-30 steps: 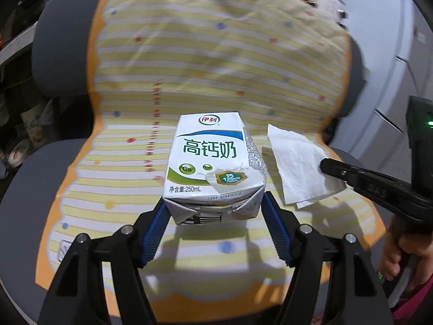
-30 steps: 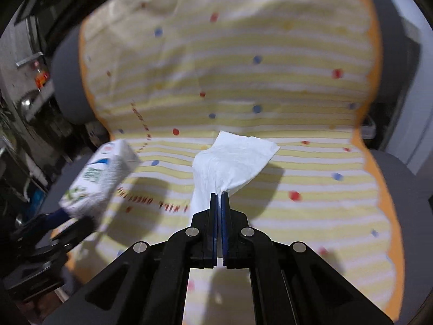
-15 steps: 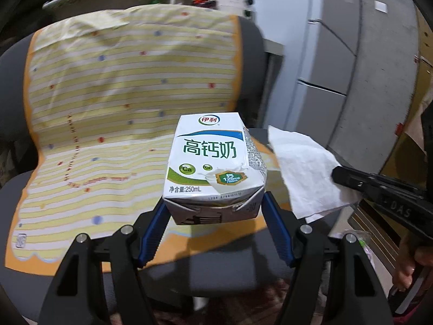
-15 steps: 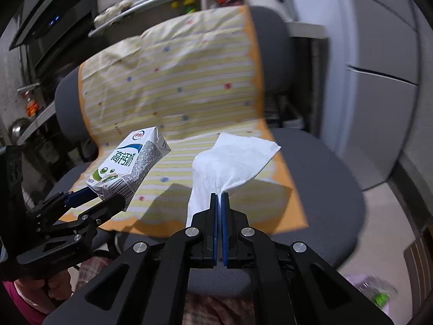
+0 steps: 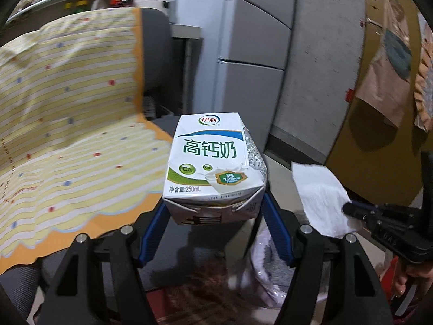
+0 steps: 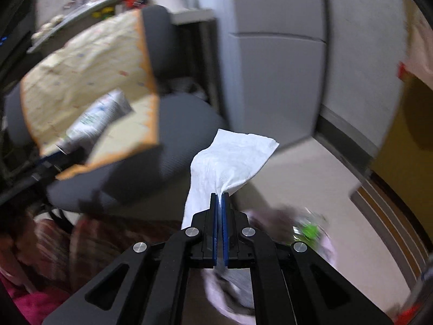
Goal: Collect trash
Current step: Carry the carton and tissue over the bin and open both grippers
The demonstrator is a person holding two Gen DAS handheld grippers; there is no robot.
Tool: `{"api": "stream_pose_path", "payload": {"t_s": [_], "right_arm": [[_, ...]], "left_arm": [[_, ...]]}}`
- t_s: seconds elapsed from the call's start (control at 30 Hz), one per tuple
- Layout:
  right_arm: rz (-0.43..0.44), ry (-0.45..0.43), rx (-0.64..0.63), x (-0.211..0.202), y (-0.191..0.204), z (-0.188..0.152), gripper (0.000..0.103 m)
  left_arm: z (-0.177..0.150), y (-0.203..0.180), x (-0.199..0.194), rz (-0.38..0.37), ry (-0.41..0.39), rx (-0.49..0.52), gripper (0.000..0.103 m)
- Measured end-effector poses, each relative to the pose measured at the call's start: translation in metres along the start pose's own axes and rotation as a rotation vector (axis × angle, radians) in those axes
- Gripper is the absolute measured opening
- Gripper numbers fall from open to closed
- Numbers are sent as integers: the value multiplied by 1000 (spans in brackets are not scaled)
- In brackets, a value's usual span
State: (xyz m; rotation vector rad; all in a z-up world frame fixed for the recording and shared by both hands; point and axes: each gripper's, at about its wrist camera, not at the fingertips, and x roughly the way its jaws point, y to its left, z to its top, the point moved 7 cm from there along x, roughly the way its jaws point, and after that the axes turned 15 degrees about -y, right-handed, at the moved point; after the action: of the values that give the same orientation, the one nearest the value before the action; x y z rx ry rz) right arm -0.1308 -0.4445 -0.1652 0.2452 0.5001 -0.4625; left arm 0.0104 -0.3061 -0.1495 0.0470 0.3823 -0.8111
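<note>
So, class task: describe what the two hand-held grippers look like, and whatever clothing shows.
Both the left gripper and the right gripper are matte black, with cut-out angular arms, silver round bolts and blue pads. The right one's body carries faint embossed letters. A magenta sleeve shows.

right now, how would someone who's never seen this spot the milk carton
Start at the grey office chair draped with a yellow striped cloth. Just right of it, in mid-air, the left hand-held gripper clamps a white rectangular milk carton between blue pads. Its green lettering and boxy shape set it apart from the limp white tissue alongside.
</note>
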Motion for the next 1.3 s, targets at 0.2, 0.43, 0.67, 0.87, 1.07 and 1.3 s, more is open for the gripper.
{"api": "stream_pose_path", "payload": {"t_s": [0.2, 0.43, 0.67, 0.87, 1.07, 1.3], "right_arm": [[-98, 91, 45, 15, -35, -42, 7], [-171, 175, 73, 25, -57, -71, 30], [-183, 88, 101, 8, -67, -46, 30], [-177, -31, 148, -16, -72, -9, 30], [-197, -106, 183, -36, -91, 9, 30], [-214, -124, 217, -42, -111, 12, 30]], "left_arm": [[-7, -17, 11, -33, 31, 22, 67], [-11, -21, 12, -50, 41, 32, 67], [-20, -40, 15, -108, 61, 65, 67], [-21, -80, 21, -204, 47, 147, 67], [-29, -117, 34, -298, 70, 176, 67], [-43, -153, 43, -382, 99, 241, 93]]}}
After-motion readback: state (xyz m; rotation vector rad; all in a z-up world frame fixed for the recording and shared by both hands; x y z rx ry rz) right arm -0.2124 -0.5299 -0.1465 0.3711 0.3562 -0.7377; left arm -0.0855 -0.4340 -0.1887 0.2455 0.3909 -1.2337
